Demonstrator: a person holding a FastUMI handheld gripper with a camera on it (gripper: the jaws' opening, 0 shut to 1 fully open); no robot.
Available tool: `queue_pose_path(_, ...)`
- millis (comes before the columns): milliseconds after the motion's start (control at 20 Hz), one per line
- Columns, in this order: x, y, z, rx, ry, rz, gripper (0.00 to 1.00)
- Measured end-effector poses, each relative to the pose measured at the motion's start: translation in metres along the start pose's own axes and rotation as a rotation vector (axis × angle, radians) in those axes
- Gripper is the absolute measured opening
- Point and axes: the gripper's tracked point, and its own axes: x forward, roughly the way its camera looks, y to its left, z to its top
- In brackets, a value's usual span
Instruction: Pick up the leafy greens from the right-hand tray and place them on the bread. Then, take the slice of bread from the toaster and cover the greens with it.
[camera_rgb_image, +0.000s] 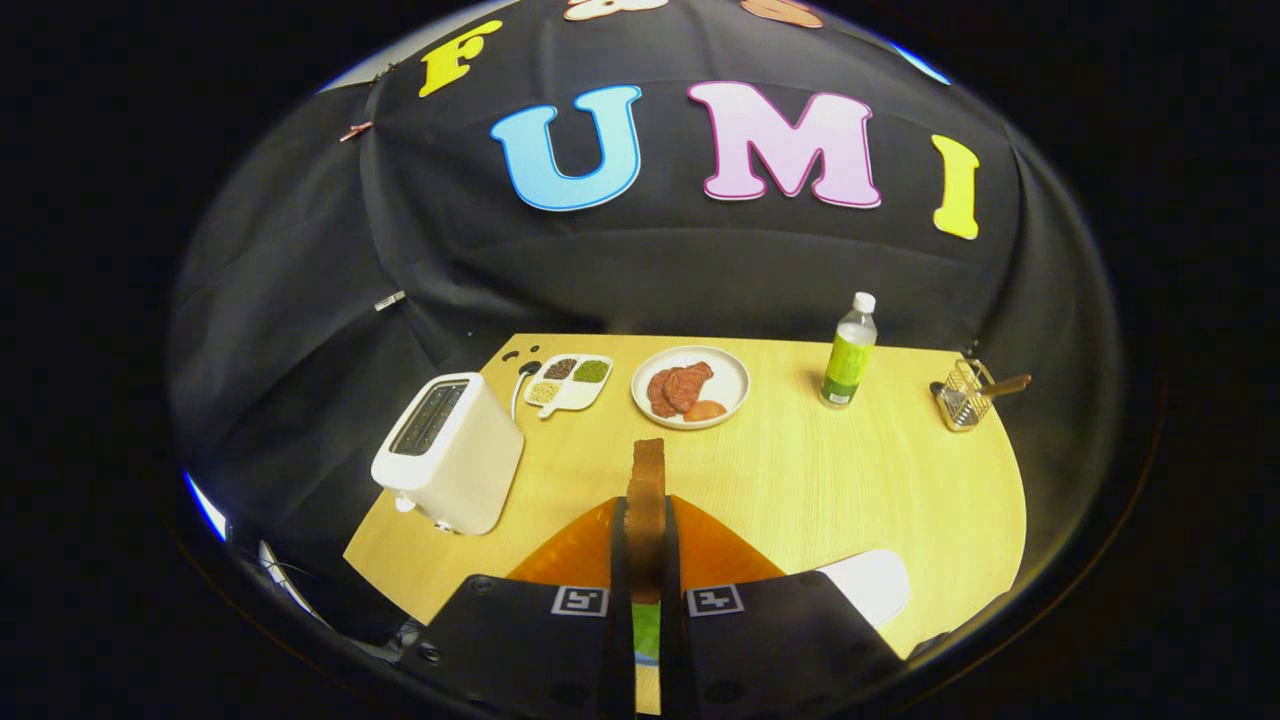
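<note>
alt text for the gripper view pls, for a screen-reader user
The gripper is shut on an upright brown bread slice above an orange tray on a pale wooden table. Beyond stand a white toaster, a round white plate of meat and a green-labelled bottle.

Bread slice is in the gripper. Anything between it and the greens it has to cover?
Nothing visible stands in the way. The gripper is shut on the bread slice, held upright on edge above the orange tray. A patch of the greens shows directly below between the fingers. The toaster stands off to the side.
</note>
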Motion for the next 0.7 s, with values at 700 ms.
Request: queue_pose_path(700,0.053,0.002,-0.119,0.151,0.135,-0.015,0.14)
